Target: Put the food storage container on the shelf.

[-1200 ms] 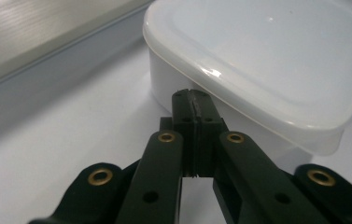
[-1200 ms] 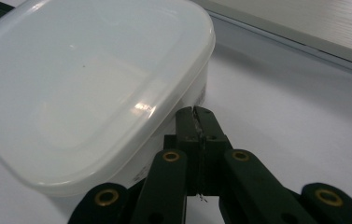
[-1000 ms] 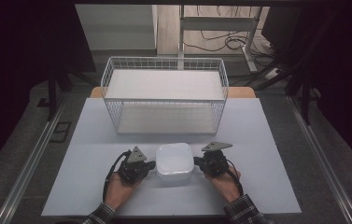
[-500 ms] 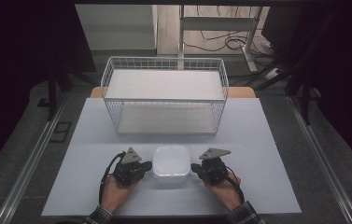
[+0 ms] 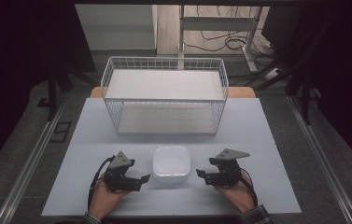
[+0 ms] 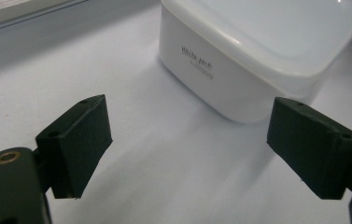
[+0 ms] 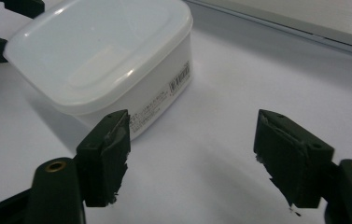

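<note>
A white plastic box with a lid (image 5: pixel 170 163) rests on the pale table (image 5: pixel 267 140) near its front edge. My left gripper (image 5: pixel 144 178) lies just left of the box, and my right gripper (image 5: pixel 201 175) just right of it; both point inward at it. Neither touches it. In the left gripper view the box (image 6: pixel 257 56) stands ahead of the left gripper (image 6: pixel 201 149). The right gripper view has the box (image 7: pixel 103 60) ahead and to the left of the right gripper (image 7: pixel 192 154). Both pairs of jaws have just been opening, with nothing between them.
A white wire basket (image 5: pixel 164 59) stands on the far half of the table, its long side facing me. Bare table lies on both sides of the box. A hand holds each gripper at the table's front edge. Dark floor and cables surround the table.
Both grippers were shut against the box's sides. They have let go, opened and drawn back outward from it. The box stays on the table.
</note>
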The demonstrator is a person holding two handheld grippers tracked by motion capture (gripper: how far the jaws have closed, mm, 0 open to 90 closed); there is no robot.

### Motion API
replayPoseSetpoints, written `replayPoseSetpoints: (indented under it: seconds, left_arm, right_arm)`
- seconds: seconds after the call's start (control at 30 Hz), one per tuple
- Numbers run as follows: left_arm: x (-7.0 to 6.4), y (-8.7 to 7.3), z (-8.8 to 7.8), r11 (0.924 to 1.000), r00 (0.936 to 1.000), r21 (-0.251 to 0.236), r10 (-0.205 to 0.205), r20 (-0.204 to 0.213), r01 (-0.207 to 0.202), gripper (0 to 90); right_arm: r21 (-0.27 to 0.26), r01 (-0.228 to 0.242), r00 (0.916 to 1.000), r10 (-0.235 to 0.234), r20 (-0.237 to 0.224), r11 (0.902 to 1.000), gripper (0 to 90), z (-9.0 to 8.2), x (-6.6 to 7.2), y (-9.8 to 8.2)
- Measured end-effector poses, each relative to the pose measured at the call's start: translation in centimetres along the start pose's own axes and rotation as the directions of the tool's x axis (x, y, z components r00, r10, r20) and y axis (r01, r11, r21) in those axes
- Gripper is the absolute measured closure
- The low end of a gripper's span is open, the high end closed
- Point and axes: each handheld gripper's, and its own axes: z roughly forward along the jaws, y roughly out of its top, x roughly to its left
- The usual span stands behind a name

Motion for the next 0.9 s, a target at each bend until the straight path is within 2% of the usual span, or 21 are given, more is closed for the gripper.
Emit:
replayPoseSetpoints:
  seconds: [0.23,0.37,0.4,0.5,0.53,0.7,0.8,0.83,0.9]
  left_arm:
    - [-0.7,1.4,-0.1,0.9996,0.9996,-0.006,0.028,0.000,-0.028,14.6]
    - [-0.9,2.1,-0.2,0.9993,0.9994,-0.020,0.033,0.006,-0.033,14.7]
    - [-1.0,2.6,-0.1,0.9991,0.9992,-0.030,0.032,0.023,-0.031,15.3]
    - [-1.0,3.0,0.1,0.9989,0.9989,-0.036,0.033,0.032,-0.032,16.5]
    - [-0.9,3.3,0.2,0.9987,0.9987,-0.039,0.035,0.038,-0.033,16.5]
    - [-0.9,4.4,1.2,0.9981,0.9980,-0.027,0.056,0.028,-0.056,16.0]
    - [-0.8,4.9,2.6,0.9979,0.9976,-0.006,0.064,0.027,-0.064,15.0]
    - [-0.8,4.9,2.9,0.9981,0.9975,-0.002,0.062,0.033,-0.062,14.9]
    - [-0.5,4.7,3.5,0.9996,0.9976,-0.006,0.029,0.063,-0.028,13.0]
  right_arm:
    - [0.041,-0.015,0.9999,0.015,-0.007,0.9991,29.9,0.0,0.5,0.8]
    - [0.032,-0.015,0.9992,0.016,-0.035,0.9994,29.7,-0.1,0.7,1.7]
    - [0.028,-0.016,0.9988,0.018,-0.045,0.9995,29.2,-0.1,0.8,1.9]
    - [0.018,-0.013,0.9980,0.015,-0.062,0.9997,28.5,0.0,1.0,2.4]
    - [0.012,-0.012,0.9969,0.012,-0.078,0.9999,27.8,0.3,1.2,2.8]
    - [0.013,0.006,0.9963,-0.005,-0.086,0.9999,25.0,1.3,1.7,4.0]
    - [0.017,0.012,0.9964,-0.010,-0.084,0.9998,23.8,2.2,1.9,4.7]
    - [0.022,0.013,0.9963,-0.011,-0.085,0.9997,23.1,2.5,1.9,4.8]
    - [0.033,0.009,0.9959,-0.006,-0.090,0.9994,21.2,3.0,1.9,4.9]
